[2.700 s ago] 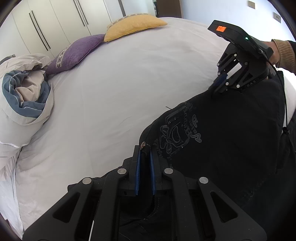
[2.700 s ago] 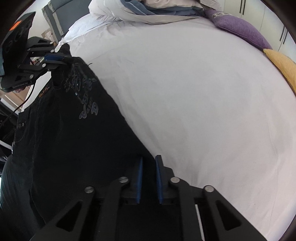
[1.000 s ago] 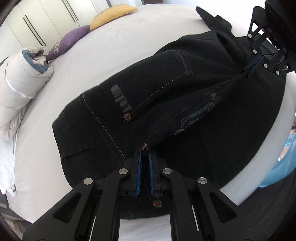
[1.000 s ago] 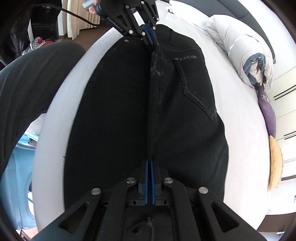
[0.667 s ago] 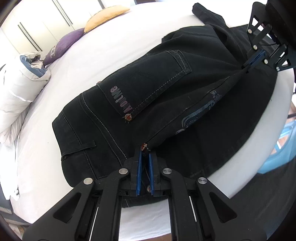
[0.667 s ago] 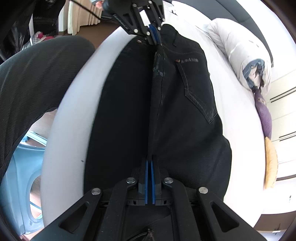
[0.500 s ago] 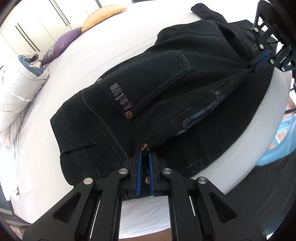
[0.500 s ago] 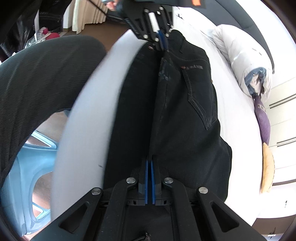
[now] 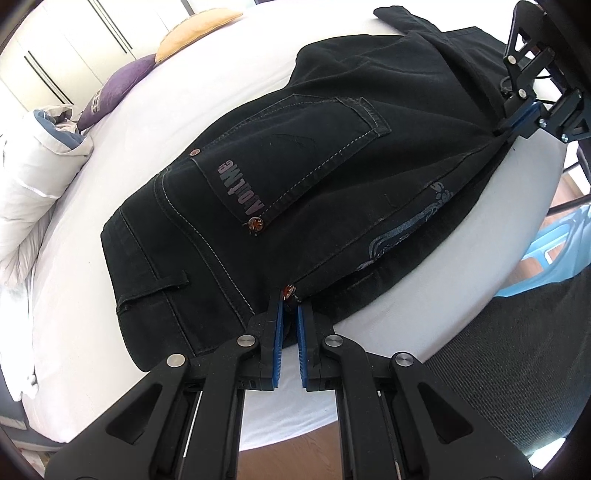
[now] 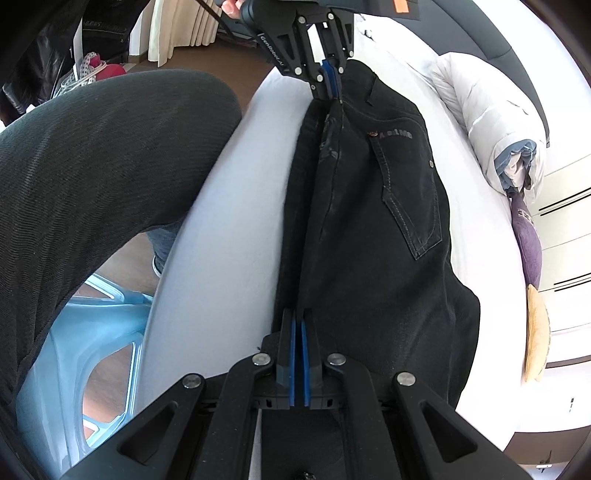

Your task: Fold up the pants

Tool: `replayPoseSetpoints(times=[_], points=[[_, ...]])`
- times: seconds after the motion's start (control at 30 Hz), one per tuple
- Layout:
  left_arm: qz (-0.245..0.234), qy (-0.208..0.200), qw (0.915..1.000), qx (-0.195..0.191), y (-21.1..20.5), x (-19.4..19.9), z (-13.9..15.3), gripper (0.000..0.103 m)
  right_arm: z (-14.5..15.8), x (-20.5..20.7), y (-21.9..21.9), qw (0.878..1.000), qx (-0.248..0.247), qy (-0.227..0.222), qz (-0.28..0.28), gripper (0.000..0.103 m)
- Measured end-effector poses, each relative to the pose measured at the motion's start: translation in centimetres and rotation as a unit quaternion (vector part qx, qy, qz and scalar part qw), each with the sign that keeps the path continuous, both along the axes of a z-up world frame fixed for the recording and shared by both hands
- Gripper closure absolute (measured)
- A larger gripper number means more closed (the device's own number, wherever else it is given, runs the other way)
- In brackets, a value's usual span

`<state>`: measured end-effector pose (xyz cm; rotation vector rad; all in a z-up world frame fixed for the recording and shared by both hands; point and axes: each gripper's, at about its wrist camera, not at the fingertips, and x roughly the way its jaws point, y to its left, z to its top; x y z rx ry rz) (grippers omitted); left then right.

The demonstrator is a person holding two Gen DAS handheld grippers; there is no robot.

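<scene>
1. Grip nearest the lens: the left gripper (image 9: 289,314) pinches the waistband edge of the black denim pants with pale stitching (image 9: 295,177). Cloth sits between its blue pads, beside a copper rivet at the band.
2. The right gripper (image 10: 298,332), blue pads pressed almost together, pinches the same near edge of the pants further down the leg.
3. Between the two grips the fabric edge runs taut and slightly raised, as a straight ridge.
4. The pants lie on the white bed sheet (image 9: 221,81), close to the near edge of the mattress. A back pocket with grey lettering (image 9: 291,158) faces up.
5. Progress, judged: legs look laid one over the other lengthwise, so the first half-fold appears done. The held edge is not yet set down and released.
6. Left to do, likely: lower the edge, smooth it, then fold across the length. The far leg end (image 9: 406,22) is still stretched out, with no cross fold visible.
7. Further off: a white rolled duvet with blue lining (image 10: 498,122), a purple cushion (image 9: 118,85) and a yellow cushion (image 9: 199,22), all well apart from the pants.
</scene>
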<state>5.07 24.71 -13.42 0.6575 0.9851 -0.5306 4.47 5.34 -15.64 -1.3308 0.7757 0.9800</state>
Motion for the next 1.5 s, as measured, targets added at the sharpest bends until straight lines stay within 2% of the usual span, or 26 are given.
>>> replayPoseSetpoints(times=[0.43, 0.57, 0.67, 0.73, 0.77, 0.83, 0.87, 0.9, 0.93, 0.97, 1.07, 1.17, 1.27, 1.33, 1.4, 1.43, 1.5], points=[[0.008, -0.004, 1.0000, -0.001, 0.8, 0.1, -1.0, 0.097, -1.4, 0.1, 0.1, 1.000, -0.009, -0.007, 0.000, 0.099], [0.010, -0.011, 0.9999, 0.003, 0.8, 0.0, -1.4, 0.092, -2.3, 0.7, 0.1, 1.000, 0.000, -0.002, -0.029, 0.095], [0.028, 0.012, 0.9994, 0.015, 0.9, 0.2, -1.2, 0.086, -2.3, 0.7, 0.2, 0.999, 0.014, -0.016, -0.046, 0.094], [0.045, 0.034, 0.9980, 0.031, 1.1, 0.3, -0.5, 0.086, -2.2, 0.8, -0.1, 0.997, 0.036, -0.023, -0.068, 0.091], [0.051, 0.033, 0.9976, 0.033, 1.3, 0.2, 0.2, 0.086, -2.2, 0.8, -0.2, 0.996, 0.043, -0.025, -0.077, 0.088], [0.066, 0.014, 0.9975, 0.020, 1.3, 0.2, 2.2, 0.086, -1.8, 1.0, -0.7, 0.991, 0.066, -0.043, -0.111, 0.059], [0.075, 0.002, 0.9971, 0.011, 0.9, 0.5, 3.3, 0.086, -1.5, 1.1, -0.9, 0.989, 0.076, -0.047, -0.122, 0.049], [0.086, -0.015, 0.9961, -0.010, 0.1, 1.0, 4.8, 0.086, -0.8, 1.3, -1.5, 0.984, 0.099, -0.038, -0.146, 0.033], [0.092, -0.027, 0.9950, -0.027, -0.7, 1.4, 5.7, 0.086, -0.3, 1.5, -2.1, 0.980, 0.117, -0.024, -0.162, 0.028], [0.097, -0.036, 0.9932, -0.053, -2.1, 2.1, 6.6, 0.086, 0.2, 1.5, -2.7, 0.975, 0.134, -0.014, -0.176, 0.028], [0.100, -0.030, 0.9885, -0.109, -6.2, 4.1, 7.0, 0.086, 2.2, 2.5, -5.7, 0.948, 0.186, 0.026, -0.255, 0.028], [0.099, -0.001, 0.9811, -0.166, -11.0, 6.3, 6.1, 0.086, 4.8, 5.3, -11.0, 0.890, 0.260, 0.067, -0.369, 0.028], [0.101, 0.033, 0.9758, -0.191, -15.2, 8.1, 4.0, 0.086, 7.5, 9.6, -18.7, 0.797, 0.344, 0.095, -0.487, 0.028], [0.110, 0.057, 0.9728, -0.196, -17.0, 9.3, 2.1, 0.086, 9.0, 12.6, -24.4, 0.721, 0.406, 0.114, -0.549, 0.030], [0.132, 0.098, 0.9633, -0.212, -17.3, 10.6, 0.1, 0.086, 10.1, 15.2, -29.6, 0.648, 0.466, 0.128, -0.588, 0.030], [0.147, 0.123, 0.9556, -0.223, -17.2, 10.9, -1.2, 0.086, 10.4, 16.5, -31.6, 0.618, 0.492, 0.134, -0.598, 0.031], [0.167, 0.139, 0.9437, -0.249, -16.3, 11.0, -2.5, 0.086, 10.3, 18.9, -35.0, 0.568, 0.519, 0.135, -0.624, 0.031]])
